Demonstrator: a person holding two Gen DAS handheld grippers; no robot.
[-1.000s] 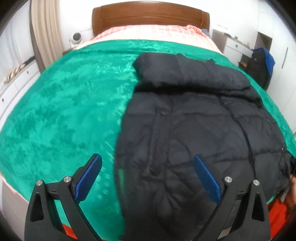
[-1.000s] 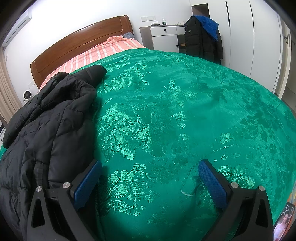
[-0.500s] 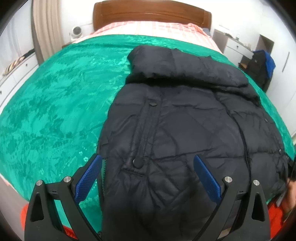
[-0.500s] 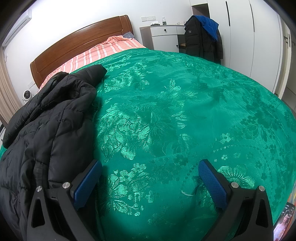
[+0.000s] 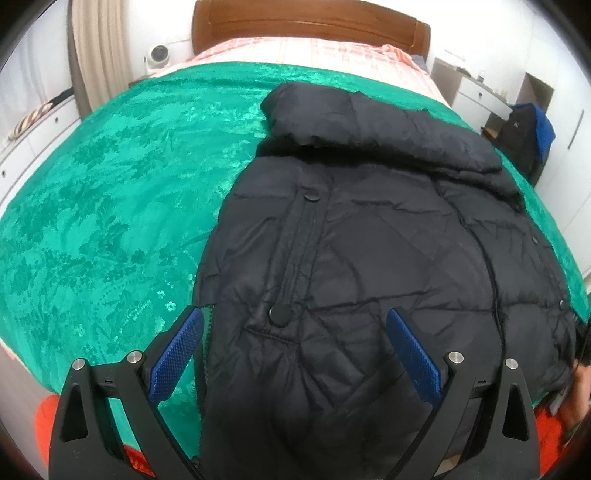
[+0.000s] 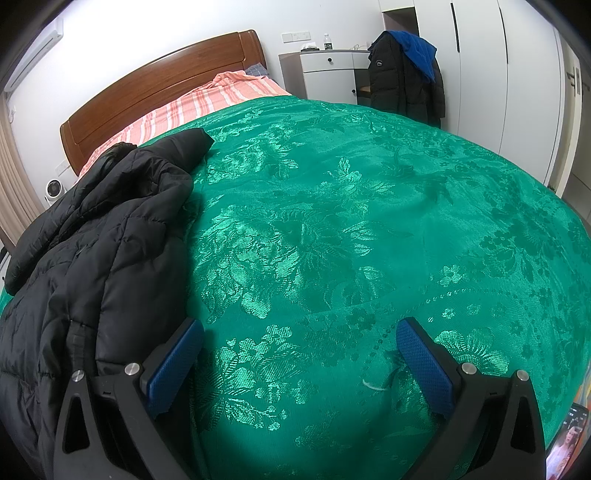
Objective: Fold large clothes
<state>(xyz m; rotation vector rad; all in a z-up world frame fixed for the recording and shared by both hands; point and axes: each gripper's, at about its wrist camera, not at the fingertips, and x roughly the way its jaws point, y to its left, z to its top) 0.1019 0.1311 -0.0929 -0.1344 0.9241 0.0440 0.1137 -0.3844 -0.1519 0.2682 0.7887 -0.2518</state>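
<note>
So the black puffer jacket (image 5: 369,258) is lying on the green bedspread (image 5: 110,221), spread from about 12 o'clock down to 6 in the left wrist view, hood or collar end up toward the wooden headboard (image 5: 310,22). Compared with a second ago, the left gripper (image 5: 295,347) has swung over from the bare cover at the jacket's 9 o'clock edge and now sits right above the front placket, with a snap button (image 5: 279,315) between its blue pads. Jaws are spread wide, holding nothing.

The right gripper (image 6: 299,362) hasn't budged. It's also wide open, empty, hovering over plain bedspread, with the jacket off at its 9 o'clock, one finger just beside the fabric.

My read: the left one lining up means the fold is about to start, probably a grab near the hem. Nothing looks folded yet except a sleeve or hood bunched at the top.
</note>
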